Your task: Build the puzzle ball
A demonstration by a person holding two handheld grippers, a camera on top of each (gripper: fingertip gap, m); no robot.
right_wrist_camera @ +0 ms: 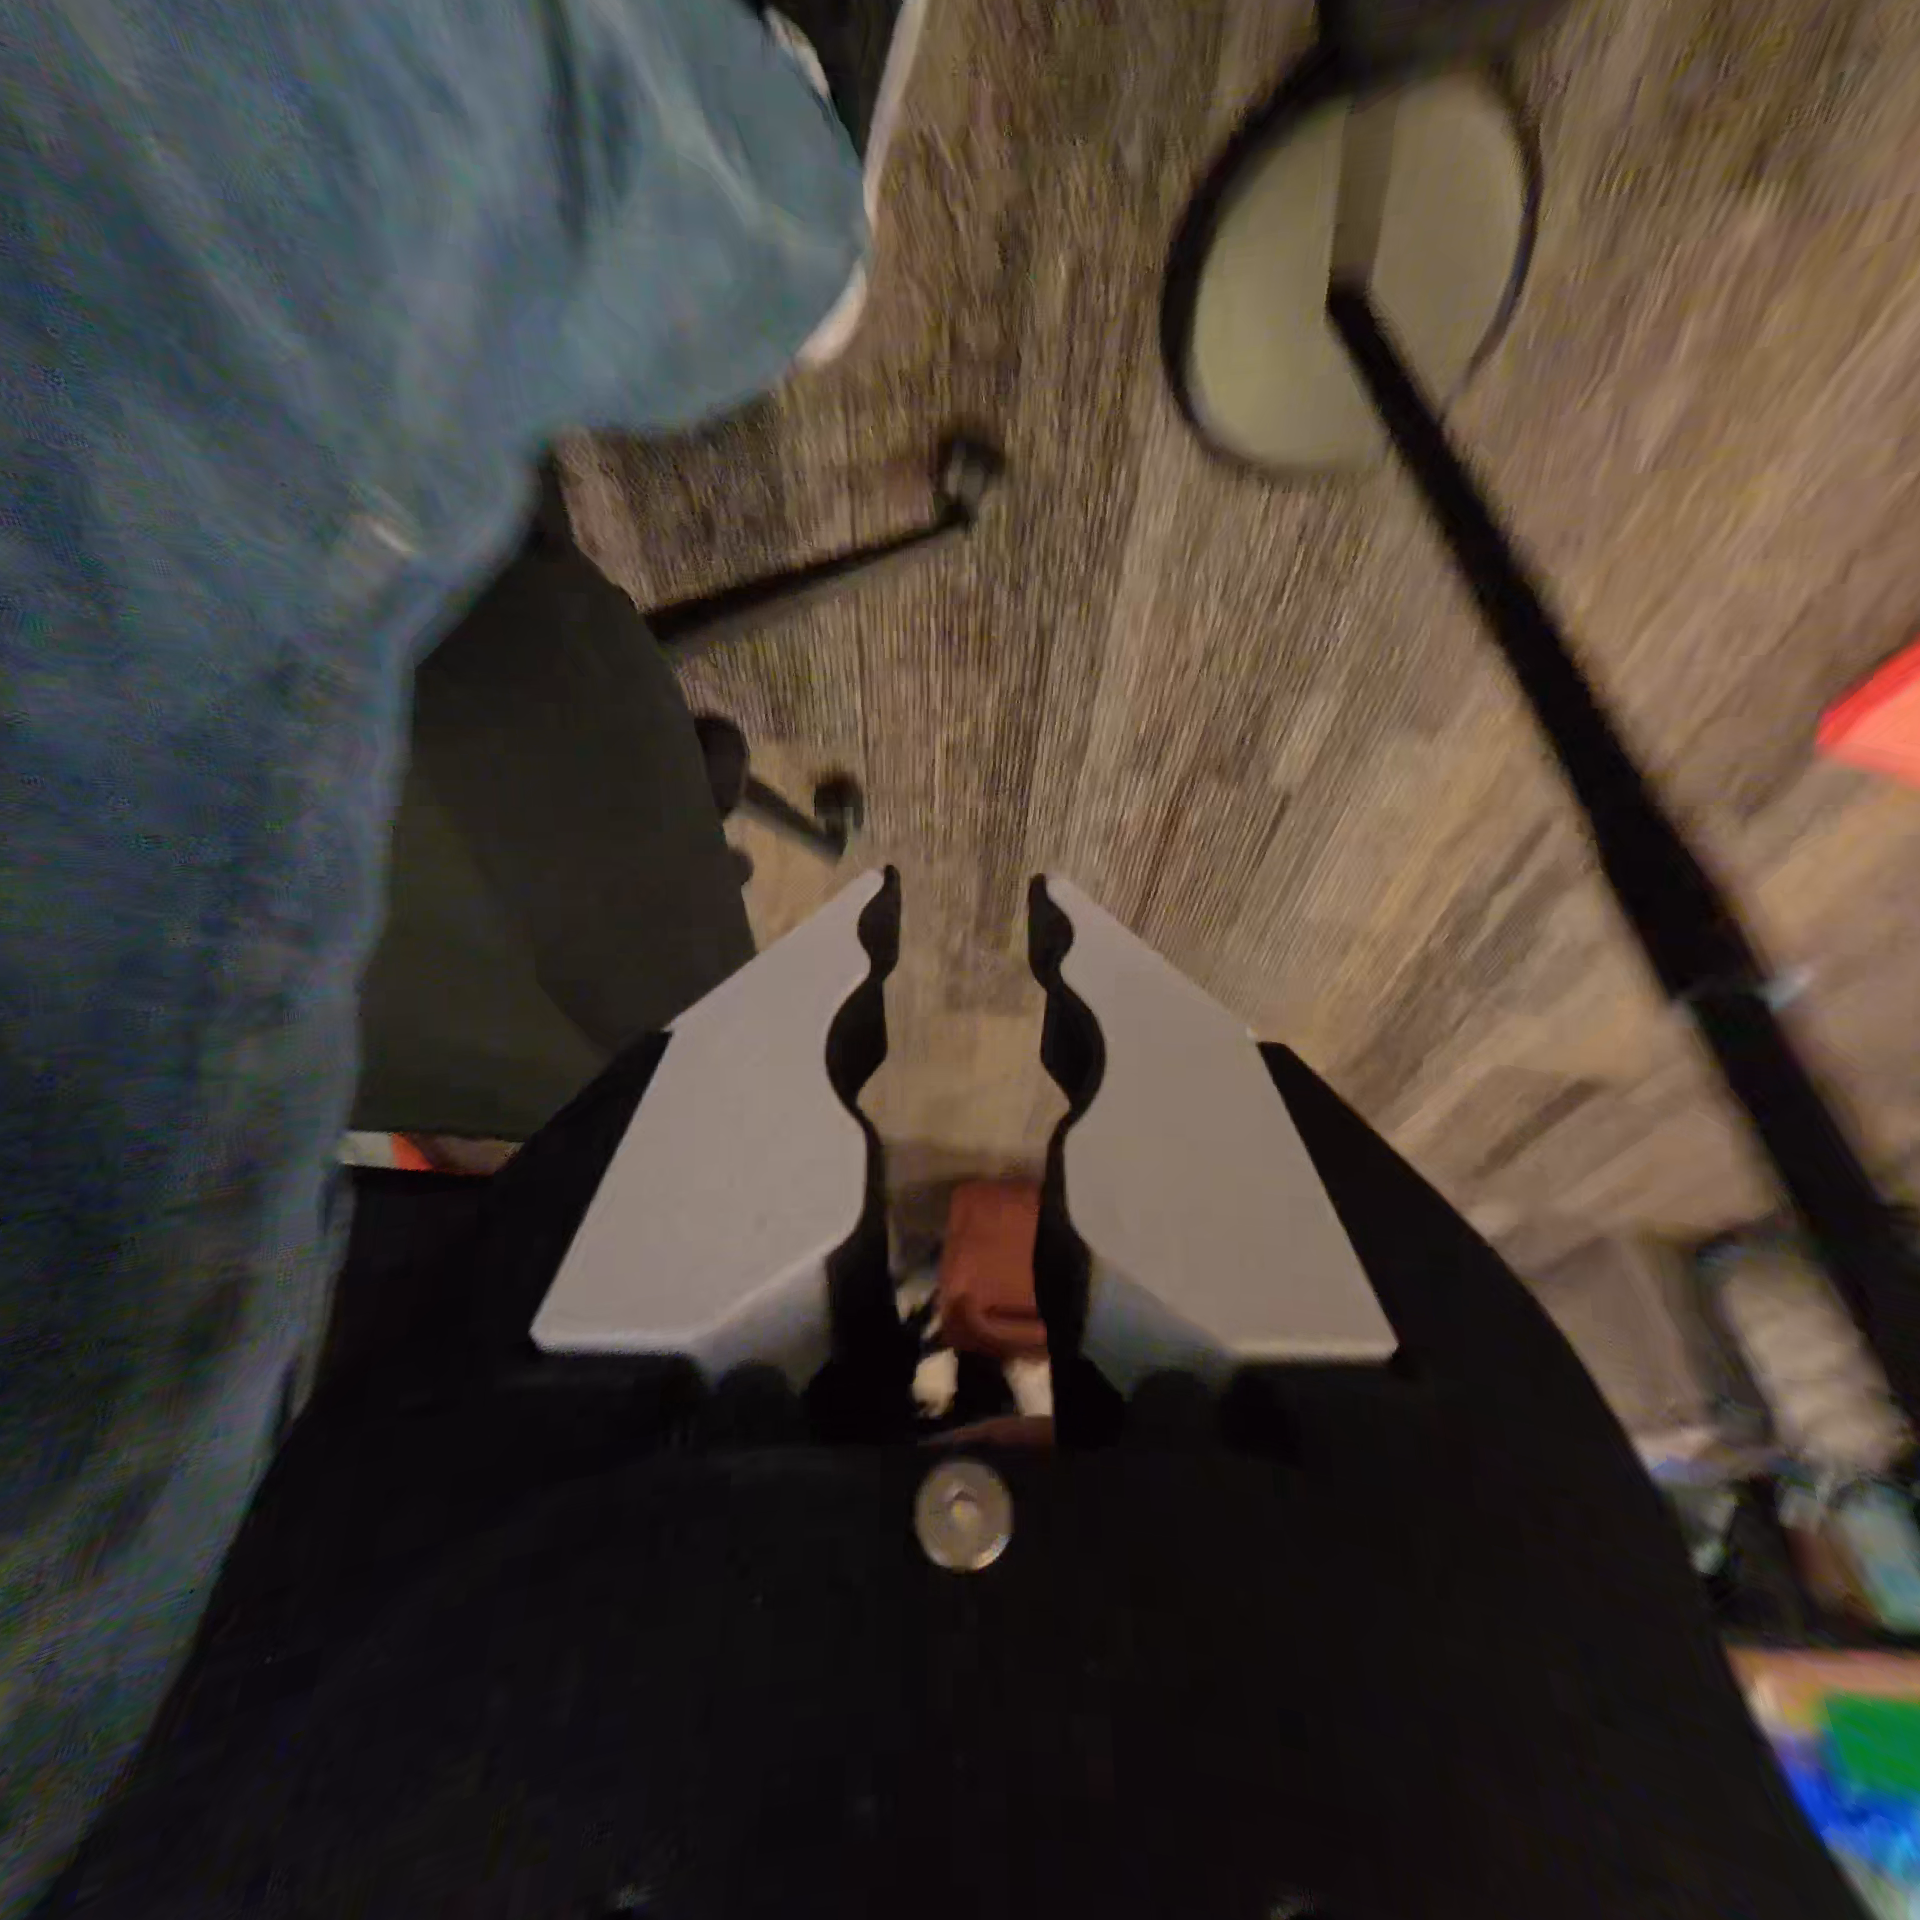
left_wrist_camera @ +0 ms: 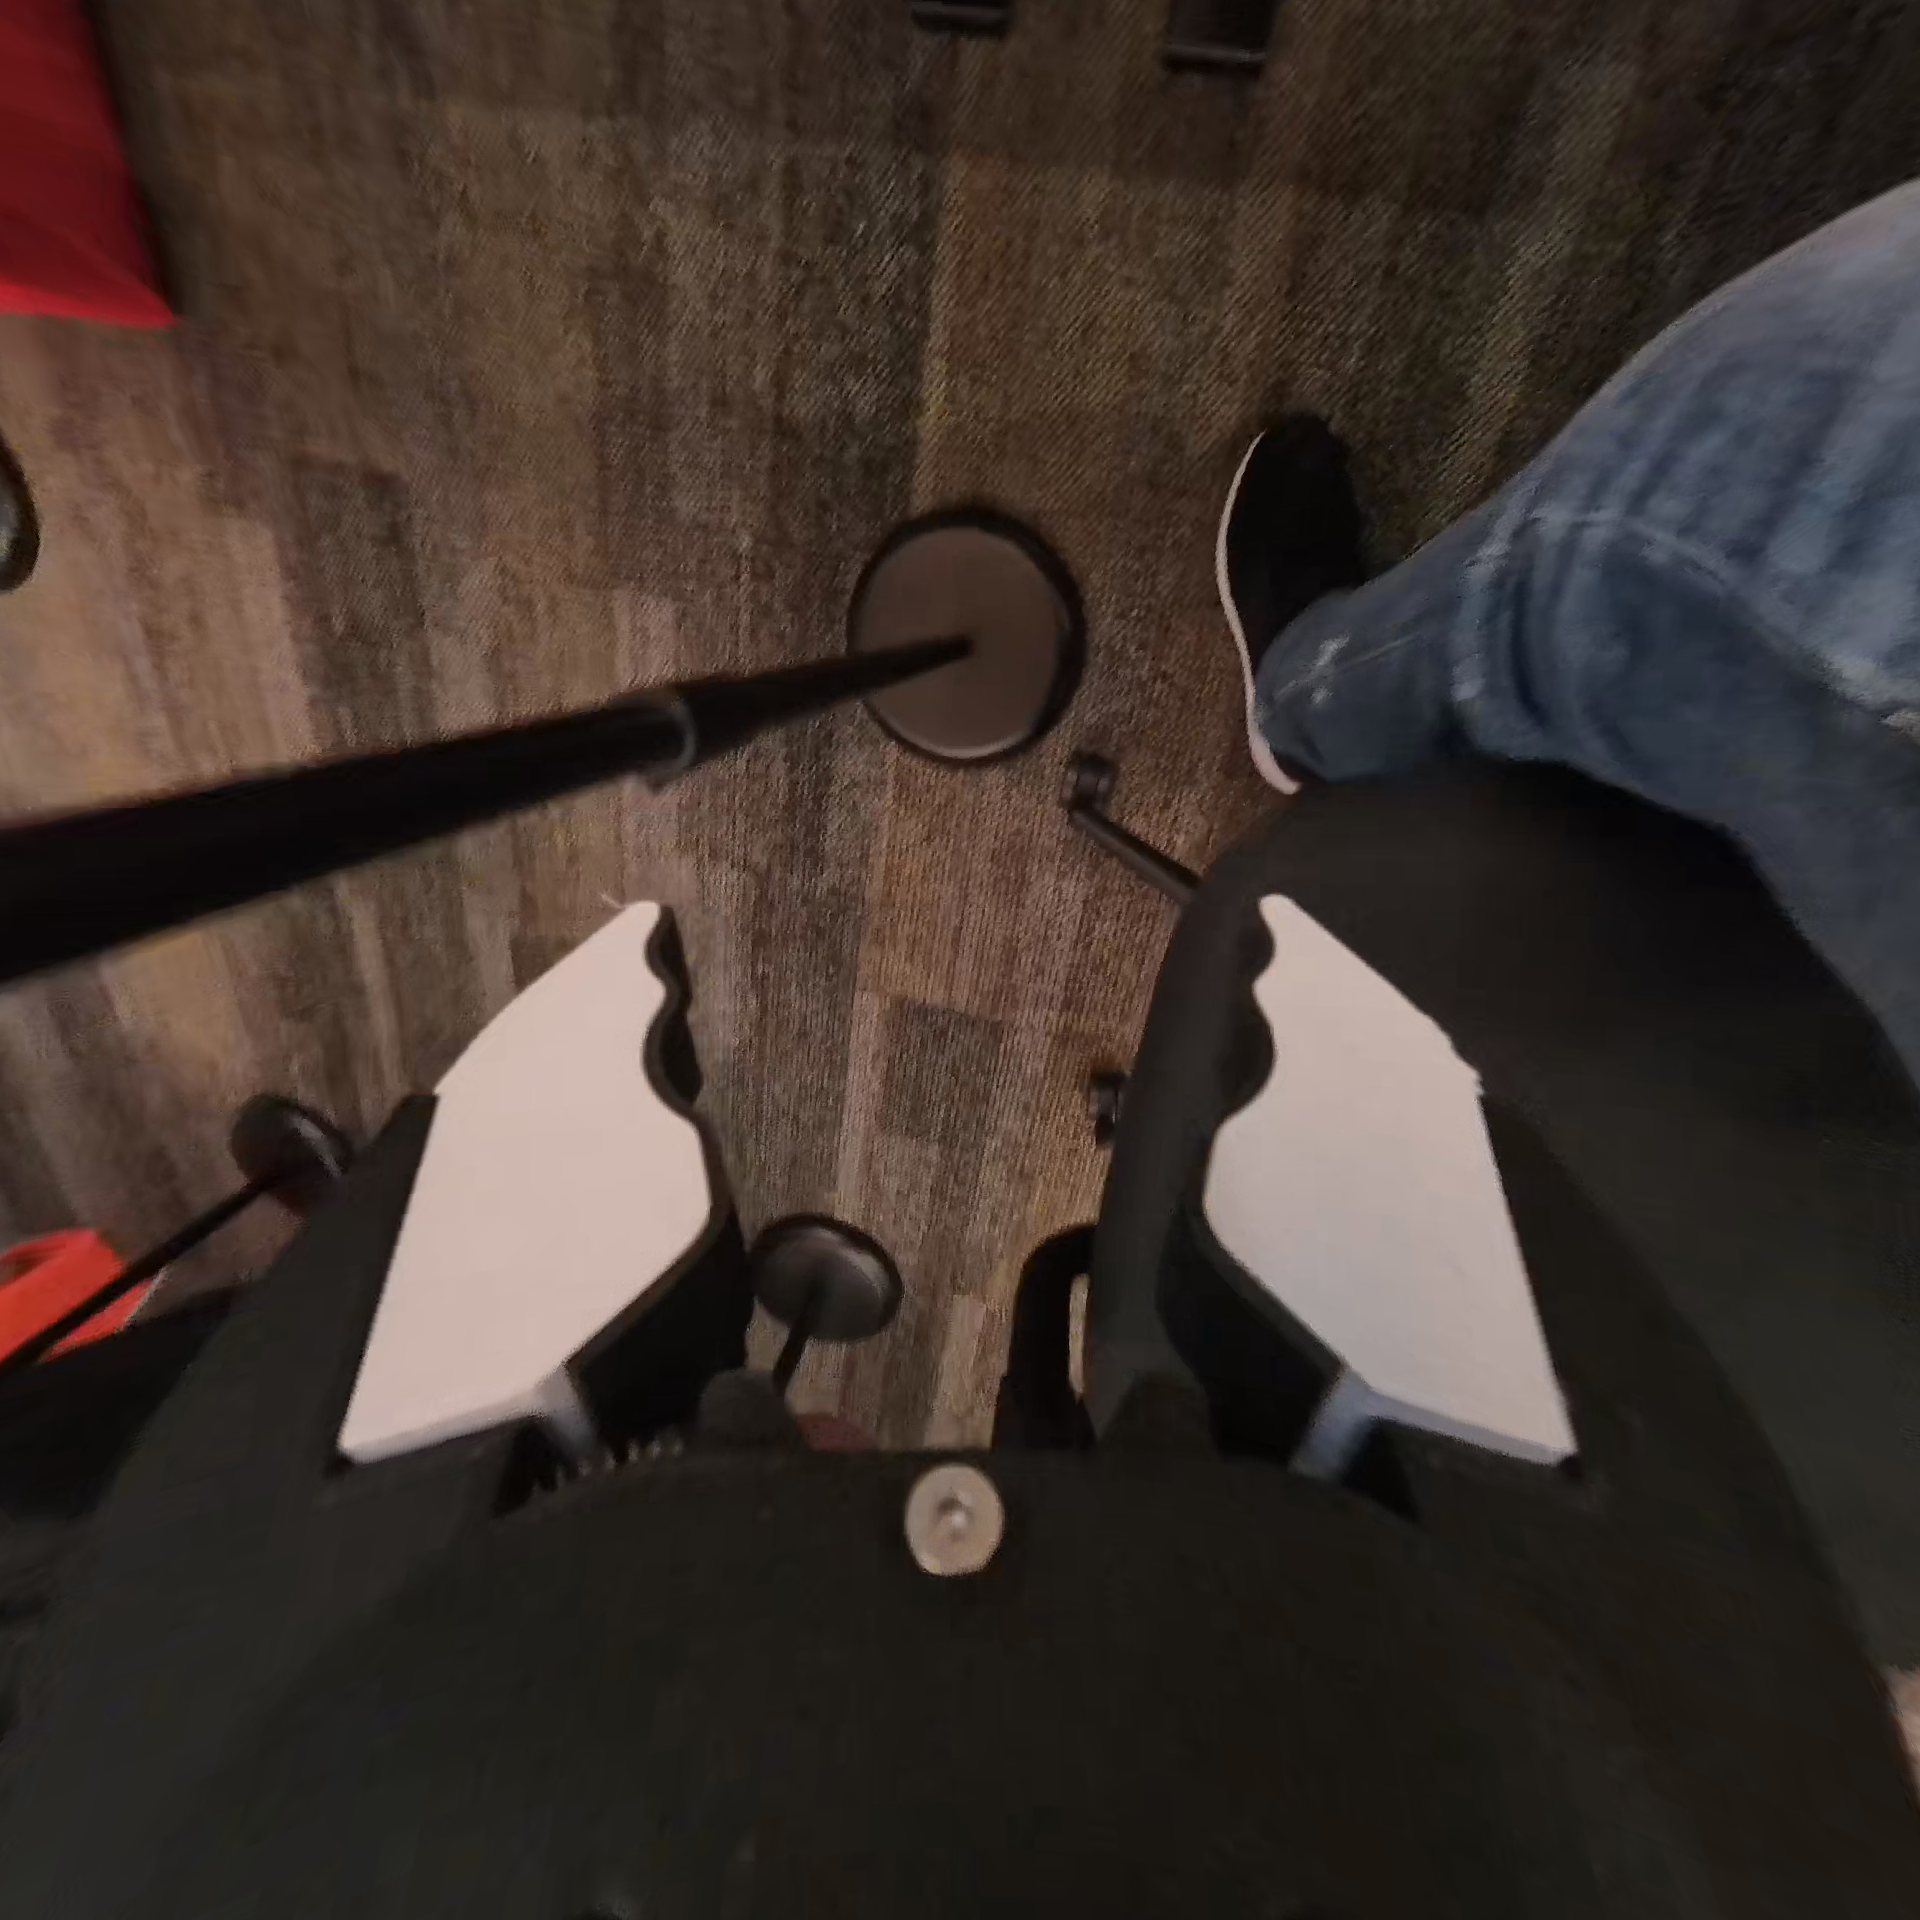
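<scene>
Both views look down at the carpet floor [left_wrist_camera: 644,416]. The left gripper [left_wrist_camera: 951,977] is spread wide and empty, near a pole's round base [left_wrist_camera: 961,634] and a person's jeans leg [left_wrist_camera: 1621,582]. The right gripper [right_wrist_camera: 961,914] is narrowly parted, holding nothing. No puzzle ball or container shows.

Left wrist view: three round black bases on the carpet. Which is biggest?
The round base mid-frame, at the foot of the thick black pole. The two lower ones are smaller, on thin rods.
</scene>
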